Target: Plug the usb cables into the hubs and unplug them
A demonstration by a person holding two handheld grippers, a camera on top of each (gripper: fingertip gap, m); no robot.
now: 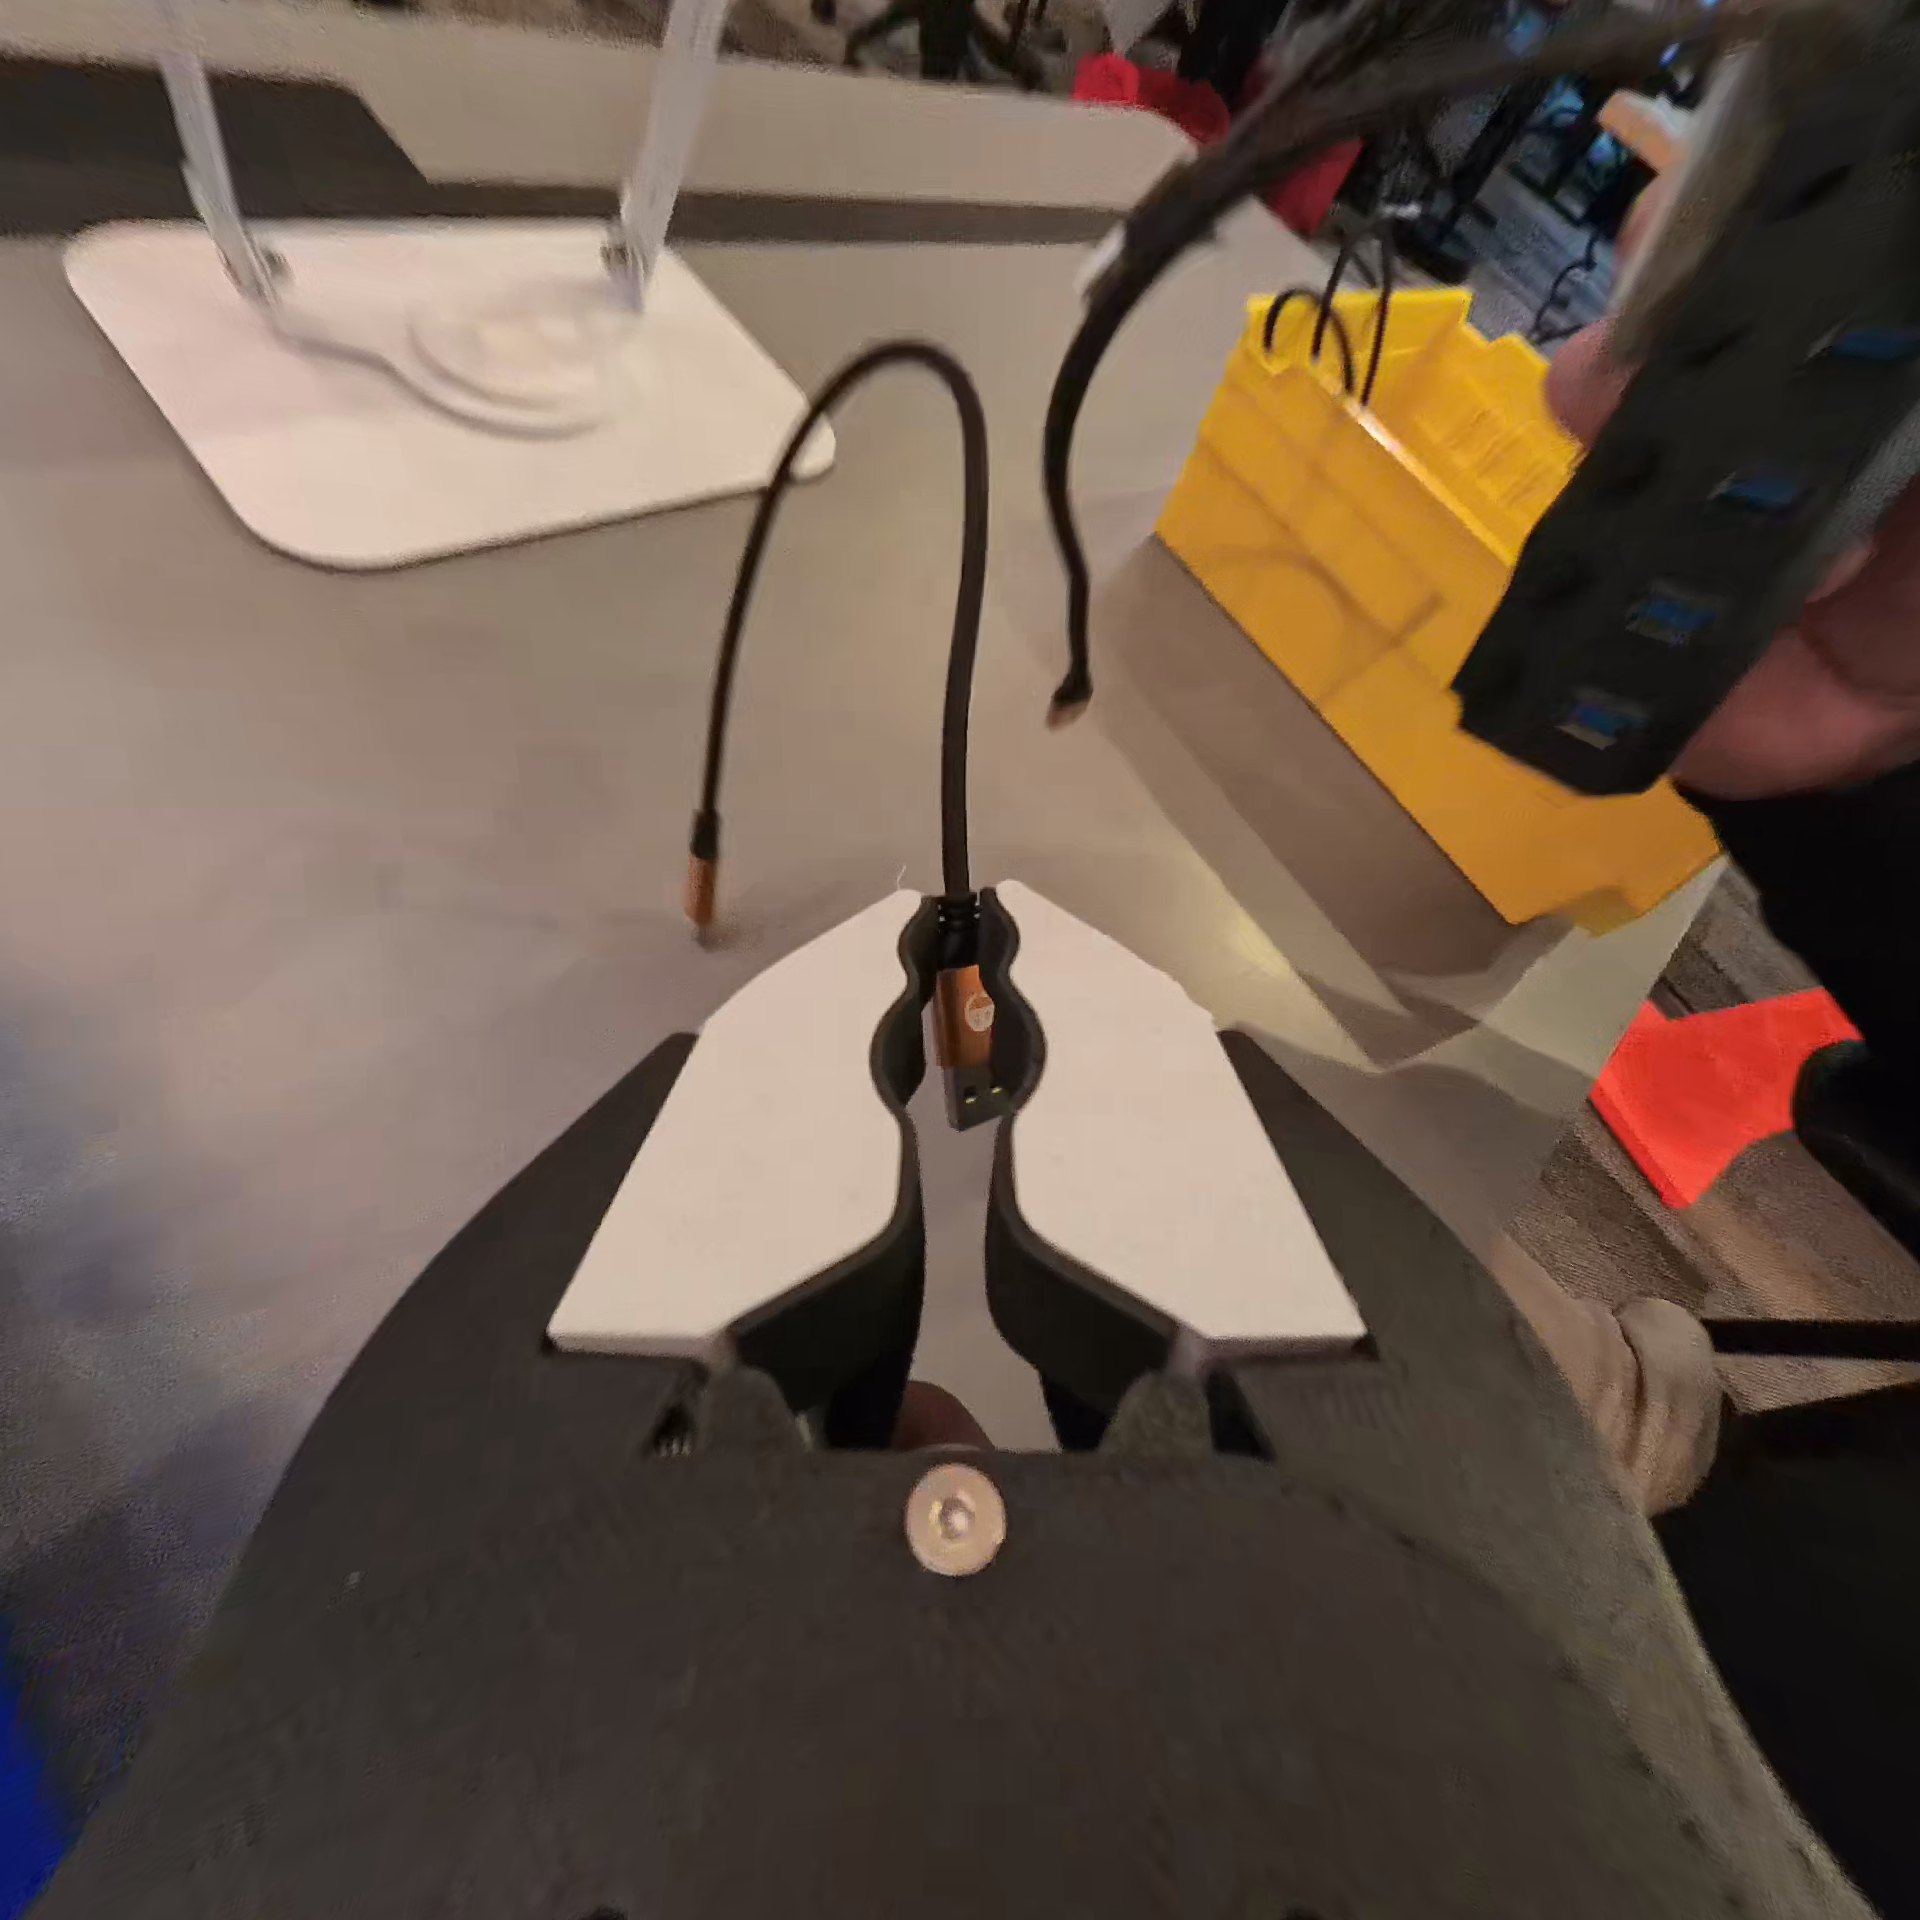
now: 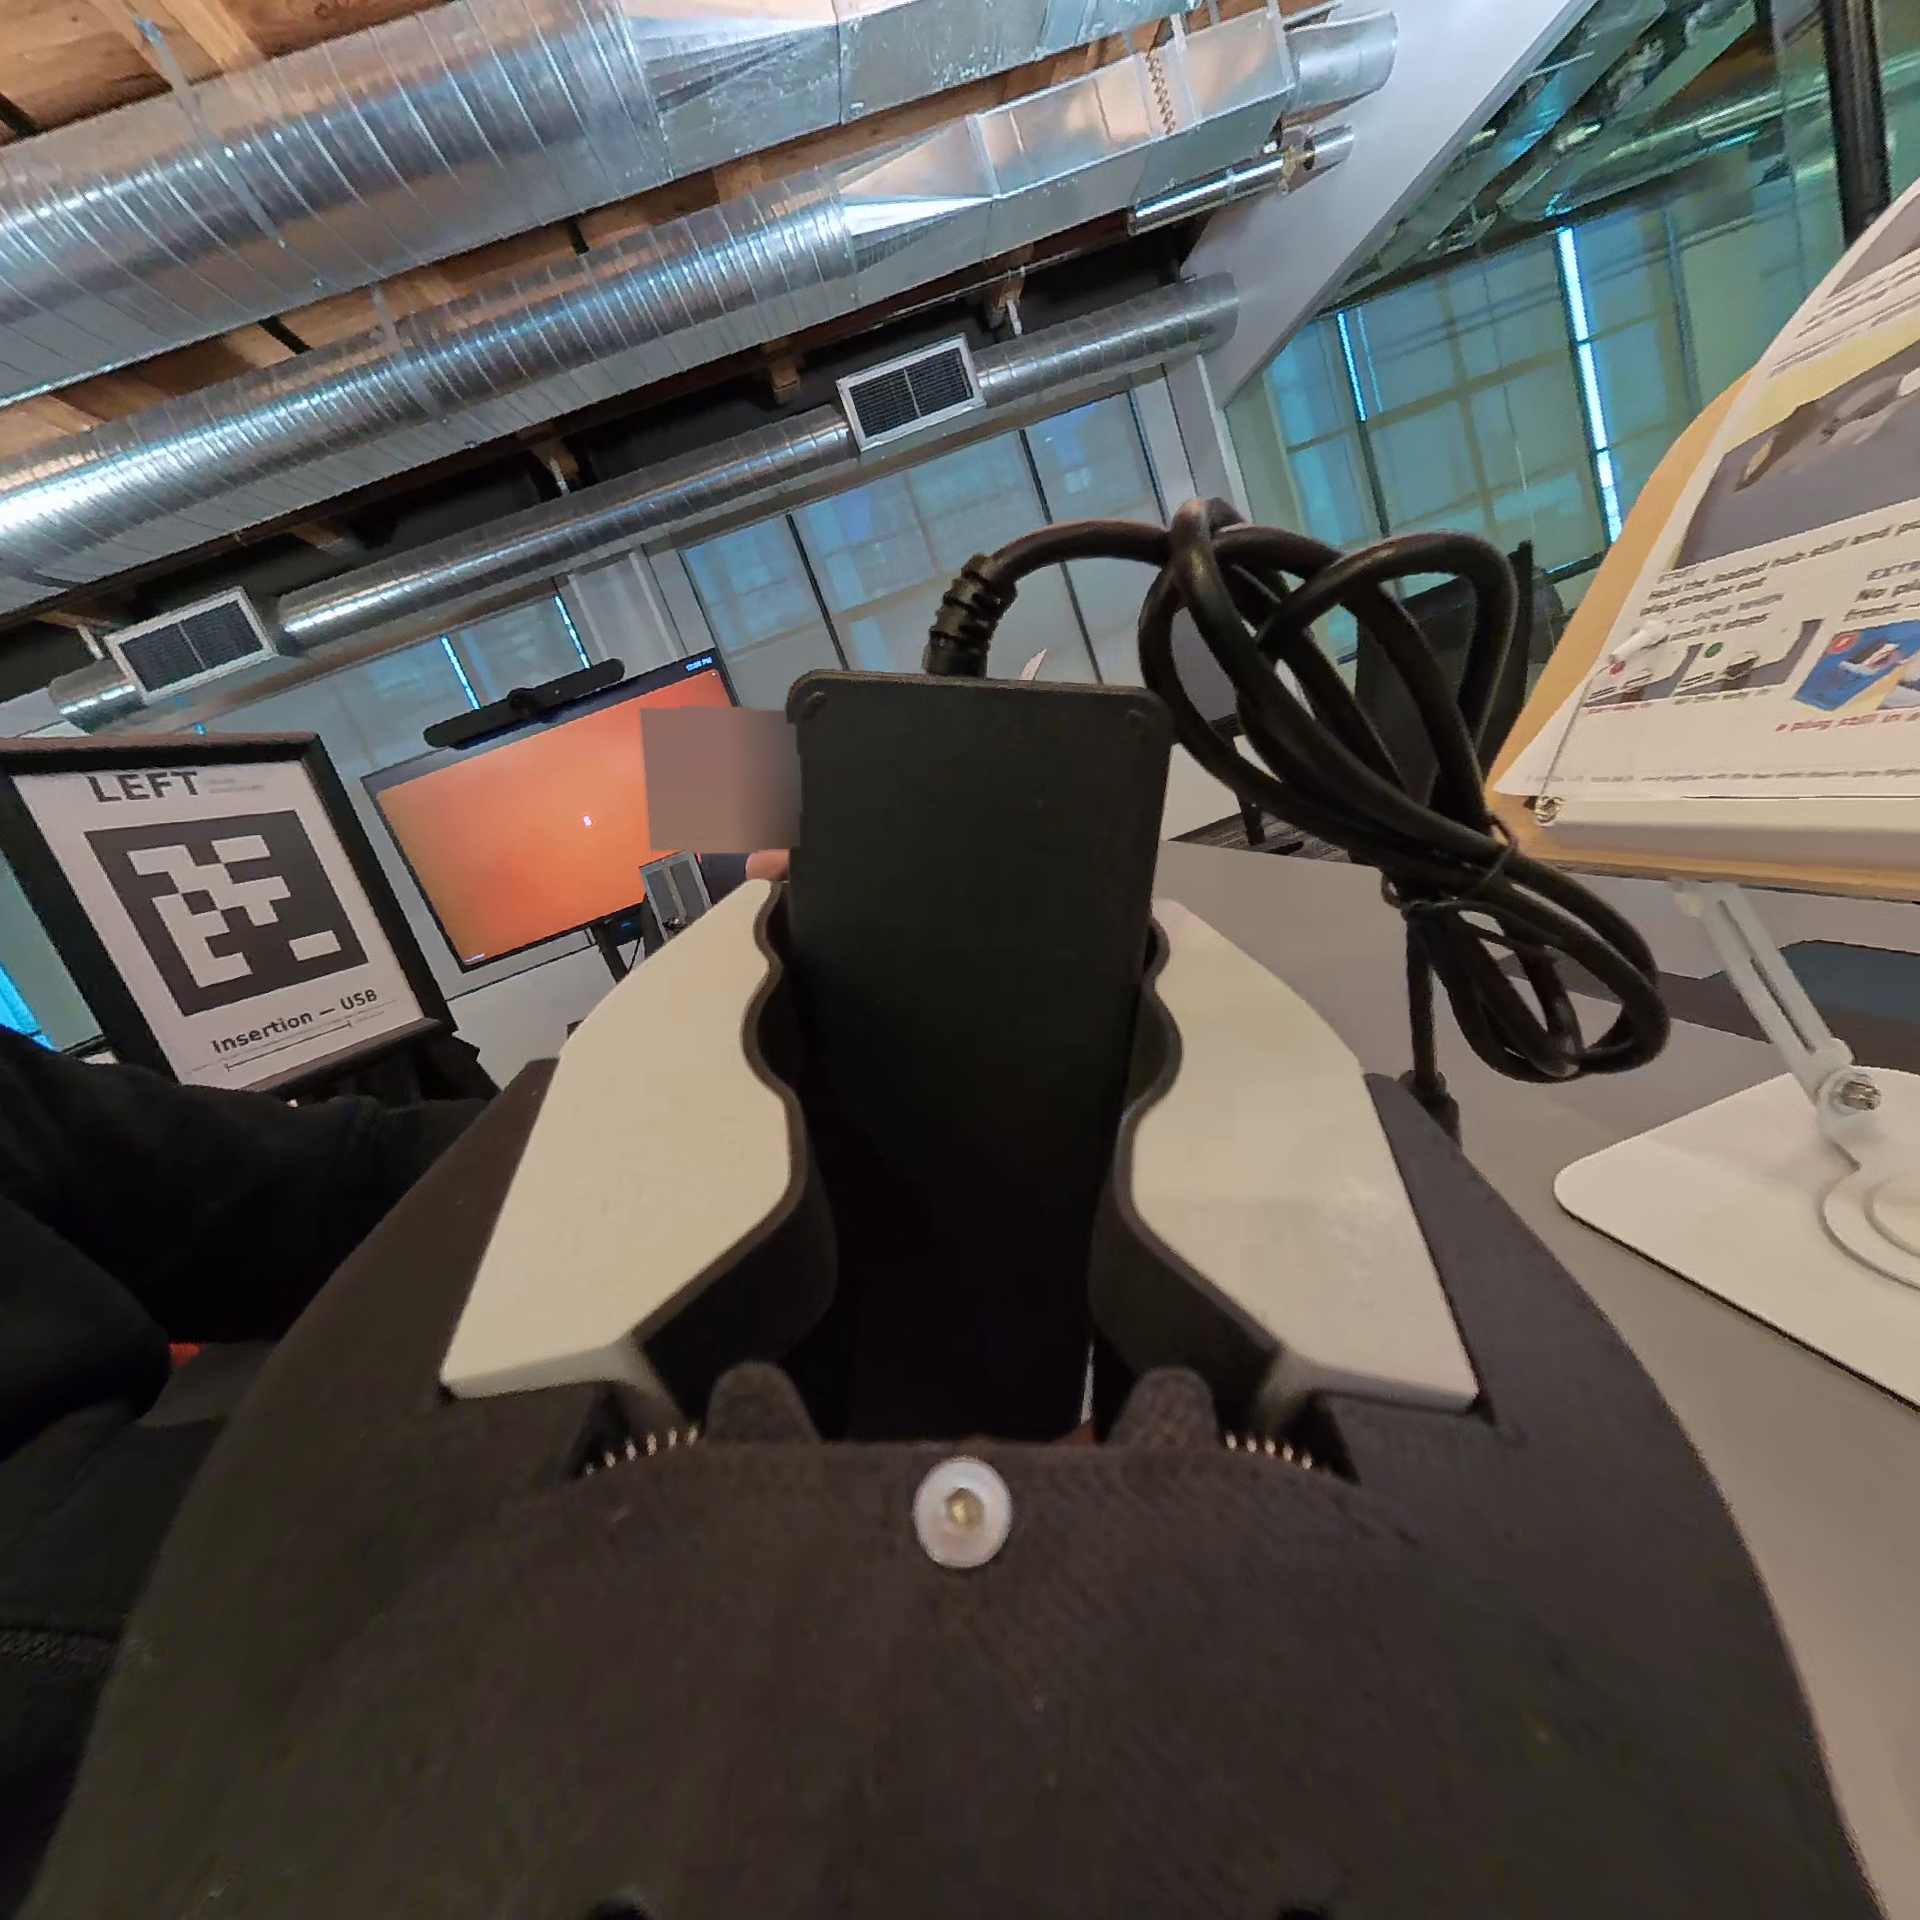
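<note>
My left gripper (image 1: pixel 958 906) is shut on the orange-and-black USB plug (image 1: pixel 966 1029) of a black braided cable (image 1: pixel 935 436). The metal end of the plug points back toward the camera. The cable arcs up and over, and its other orange end (image 1: pixel 704 891) touches the grey table. My right gripper (image 2: pixel 966 914) is shut on a black hub (image 2: pixel 977 997) and holds it upright in the air. The hub also shows in the left wrist view (image 1: pixel 1683 499) at the upper right, blurred, with blue ports facing left. Its bundled black cord (image 2: pixel 1403 810) hangs beside it.
A yellow bin (image 1: pixel 1382 582) stands on the table under the hub, with a thin black cable (image 1: pixel 1070 499) dangling next to it. A white document stand (image 1: pixel 416 384) (image 2: pixel 1766 1195) holds printed sheets (image 2: pixel 1766 582). A red-orange piece (image 1: pixel 1714 1081) lies past the table edge. A framed marker sign (image 2: pixel 218 894) stands at the left. My right fingertips sit around 20 centimeters from my left ones.
</note>
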